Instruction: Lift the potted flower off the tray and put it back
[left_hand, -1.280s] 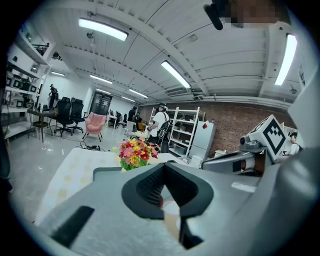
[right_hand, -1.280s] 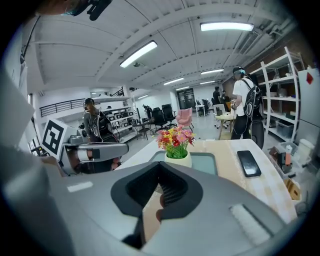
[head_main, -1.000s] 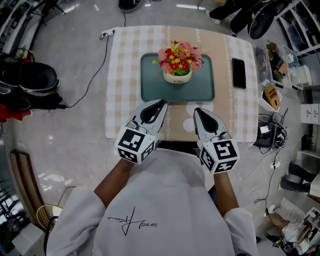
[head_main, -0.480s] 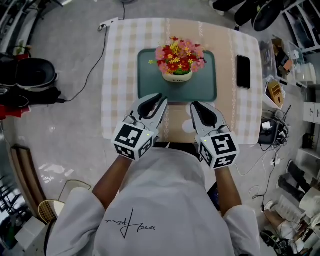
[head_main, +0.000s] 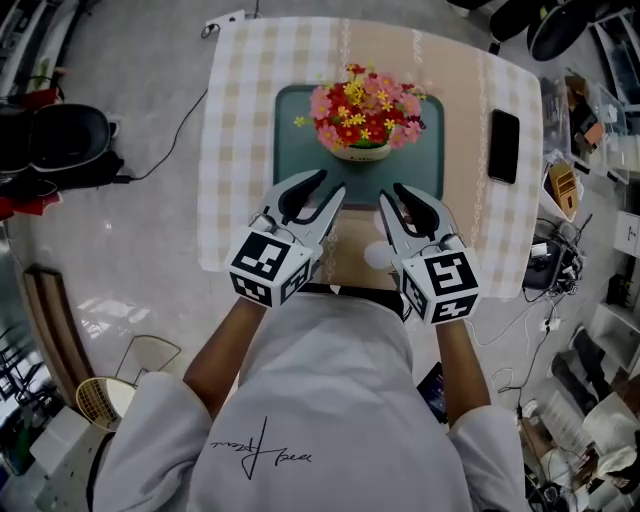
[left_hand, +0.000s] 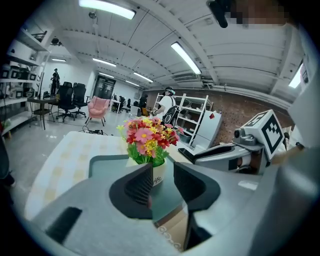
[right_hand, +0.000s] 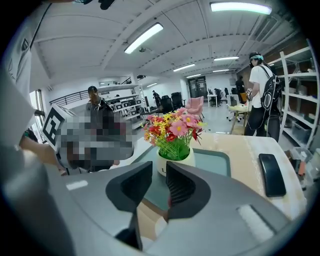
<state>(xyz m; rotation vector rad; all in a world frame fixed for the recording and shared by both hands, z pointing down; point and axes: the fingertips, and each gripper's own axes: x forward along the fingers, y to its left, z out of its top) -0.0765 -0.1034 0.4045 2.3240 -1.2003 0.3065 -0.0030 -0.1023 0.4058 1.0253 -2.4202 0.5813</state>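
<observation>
Potted flower (head_main: 362, 110) upright on tray (head_main: 290, 150), stems vertical; left gripper (head_main: 328, 183) and right gripper (head_main: 392, 193) fingers narrowly apart, just opening, empty.

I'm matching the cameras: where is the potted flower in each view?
Head view: potted flower, top centre.
Left gripper view: potted flower, centre, slightly left.
Right gripper view: potted flower, centre.
Shared landmark: the green tray under it.

Head view looks steeply down; gripper views share potted flower (head_main: 362, 110)
</observation>
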